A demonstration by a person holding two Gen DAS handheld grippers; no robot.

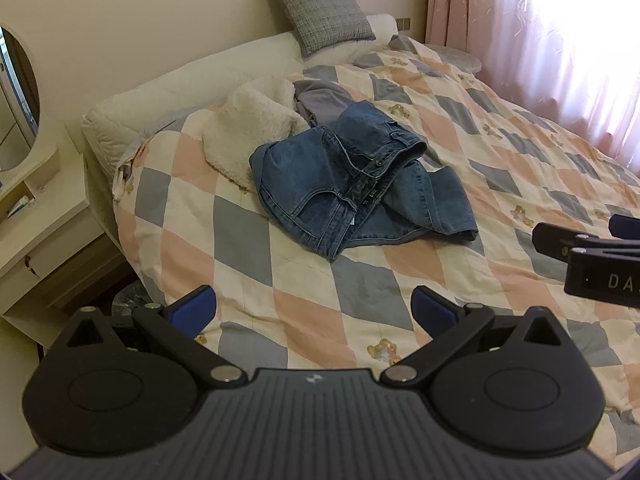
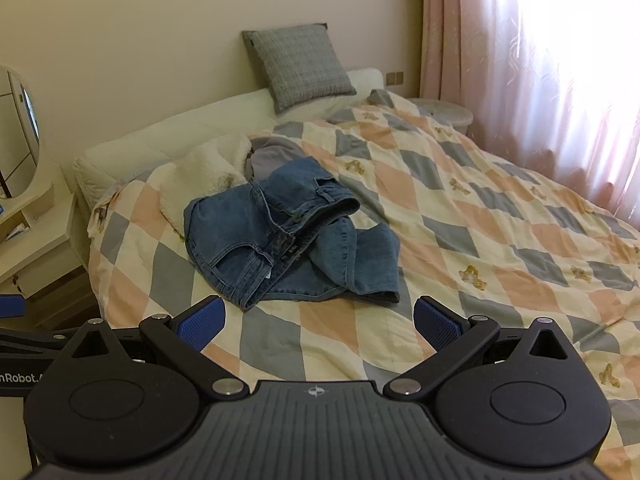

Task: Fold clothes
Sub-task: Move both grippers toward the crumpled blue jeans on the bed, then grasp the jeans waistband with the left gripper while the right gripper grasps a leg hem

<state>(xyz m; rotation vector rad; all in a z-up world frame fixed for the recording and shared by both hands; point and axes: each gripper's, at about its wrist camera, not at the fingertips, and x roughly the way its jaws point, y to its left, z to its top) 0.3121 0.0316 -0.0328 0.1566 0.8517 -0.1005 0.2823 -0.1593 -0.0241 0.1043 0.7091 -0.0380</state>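
1. Your landmark is the blue jeans (image 1: 360,182), crumpled in a heap on the checked quilt (image 1: 500,152) of the bed; in the right wrist view the same heap (image 2: 288,240) lies just ahead of the fingers.

2. Your left gripper (image 1: 314,306) hovers over the quilt on the near side of the jeans, apart from them. Its blue-padded fingers (image 1: 196,308) are spread wide with nothing between them.

3. Your right gripper (image 2: 320,318) also hangs above the quilt on the near side of the jeans, not touching them. Its fingers (image 2: 436,324) are spread wide and grip nothing.

4. In the left wrist view, your right gripper shows at the right edge, to the right of the jeans and nearer the camera.

5. The jeans lie bunched, waistband up and gaping, with the button showing. One leg is folded under and the hem sticks out on the right.

6. Touching the far left side of the jeans is a white fleecy garment (image 1: 256,128), which the jeans partly overlap.

7. Just beyond the jeans, a grey-lilac cloth (image 1: 320,100) pokes out from under them.

8. Well beyond the jeans, a grey tweed cushion (image 1: 320,10) leans against the wall at the head of the bed.

9. Far left of the jeans stands a cream dresser (image 1: 40,216) with a round mirror (image 1: 16,100).

10. To the right of the jeans, past the bed, pink curtains (image 1: 540,40) hang over a bright window.
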